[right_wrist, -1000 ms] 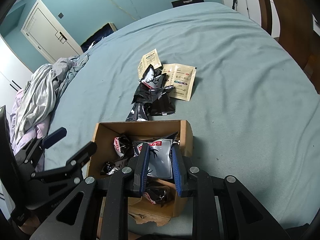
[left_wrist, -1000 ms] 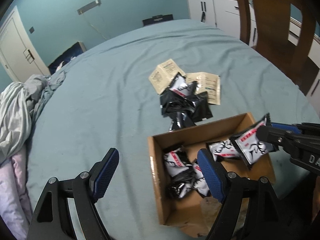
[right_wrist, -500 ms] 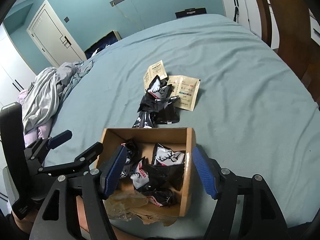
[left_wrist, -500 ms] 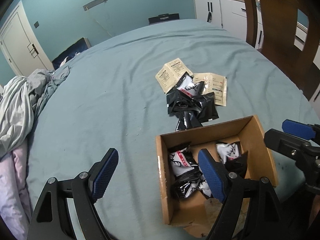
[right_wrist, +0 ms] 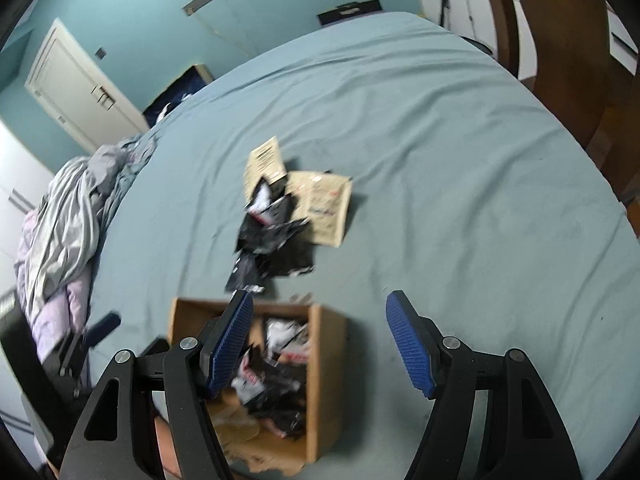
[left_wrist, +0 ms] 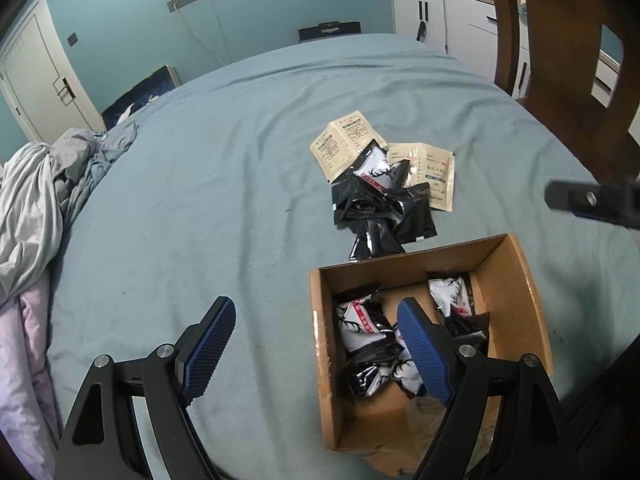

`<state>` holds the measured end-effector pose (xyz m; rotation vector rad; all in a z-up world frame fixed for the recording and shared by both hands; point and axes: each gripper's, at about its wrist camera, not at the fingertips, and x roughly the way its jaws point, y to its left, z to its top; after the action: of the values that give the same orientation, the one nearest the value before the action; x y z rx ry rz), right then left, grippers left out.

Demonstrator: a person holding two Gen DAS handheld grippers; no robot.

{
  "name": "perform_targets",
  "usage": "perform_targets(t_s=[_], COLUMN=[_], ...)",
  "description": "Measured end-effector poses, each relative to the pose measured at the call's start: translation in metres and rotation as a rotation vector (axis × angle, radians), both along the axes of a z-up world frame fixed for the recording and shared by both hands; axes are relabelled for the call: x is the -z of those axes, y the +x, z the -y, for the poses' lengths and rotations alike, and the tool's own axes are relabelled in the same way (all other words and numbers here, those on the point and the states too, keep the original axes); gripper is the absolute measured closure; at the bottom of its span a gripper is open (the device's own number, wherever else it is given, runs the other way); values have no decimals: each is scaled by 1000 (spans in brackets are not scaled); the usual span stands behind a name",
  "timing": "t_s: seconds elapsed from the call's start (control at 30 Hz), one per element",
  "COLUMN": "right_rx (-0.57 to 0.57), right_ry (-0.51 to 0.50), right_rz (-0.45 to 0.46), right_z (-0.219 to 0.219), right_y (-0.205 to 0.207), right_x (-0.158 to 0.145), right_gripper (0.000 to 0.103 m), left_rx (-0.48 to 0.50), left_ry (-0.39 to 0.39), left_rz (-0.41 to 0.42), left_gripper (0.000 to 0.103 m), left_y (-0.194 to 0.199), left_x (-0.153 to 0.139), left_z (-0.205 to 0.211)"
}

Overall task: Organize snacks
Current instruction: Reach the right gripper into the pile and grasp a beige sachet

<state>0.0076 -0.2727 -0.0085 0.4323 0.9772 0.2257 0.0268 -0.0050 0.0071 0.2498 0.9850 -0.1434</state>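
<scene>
An open cardboard box (left_wrist: 322, 340) sits on the blue-grey bed sheet and holds several black-and-white snack packets (left_wrist: 360, 320). Beyond it lies a loose pile of black packets (left_wrist: 380, 208) on top of two tan sachets (left_wrist: 344, 148). My left gripper (left_wrist: 315, 303) is open over the box's near left corner with nothing between its pads. My right gripper (right_wrist: 320, 296) is open and empty above the far right side of the box (right_wrist: 326, 380), facing the pile (right_wrist: 276, 240). One of its fingers (left_wrist: 592, 200) shows at the right edge of the left wrist view.
Rumpled grey and lilac bedding (left_wrist: 32, 208) is heaped at the bed's left side. A wooden chair (left_wrist: 560, 80) stands at the right edge, with white cabinets (left_wrist: 440, 20) behind it. The sheet around the pile is bare.
The right gripper opened and let its black-and-white packet drop into the box, then drew up and away from the box. The left gripper stayed put.
</scene>
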Motion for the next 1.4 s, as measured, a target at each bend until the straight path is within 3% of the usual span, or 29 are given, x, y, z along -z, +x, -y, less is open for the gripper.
perform_targets(t_s=[0.37, 0.63, 0.87, 1.1, 1.27, 1.4], right_rx=[35, 49, -24, -87, -124, -163], right_ry=[35, 0, -57, -65, -39, -80], right_rz=[-154, -143, -204, -156, -167, -166], right_z=[17, 21, -8, -36, -57, -68], right_y=[61, 92, 122, 159, 182, 194], right_x=[21, 19, 42, 51, 73, 78], right_gripper=[35, 35, 35, 35, 35, 35], left_rx=[6, -18, -53, -69, -72, -80], left_ry=[-5, -52, -103, -157, -147, -143], left_rz=[-24, -62, -111, -162, -164, -167], left_gripper=[19, 19, 19, 19, 19, 19], left_y=[11, 28, 42, 51, 52, 55], left_x=[1, 3, 9, 17, 19, 22], left_z=[-1, -11, -23, -27, -26, -26])
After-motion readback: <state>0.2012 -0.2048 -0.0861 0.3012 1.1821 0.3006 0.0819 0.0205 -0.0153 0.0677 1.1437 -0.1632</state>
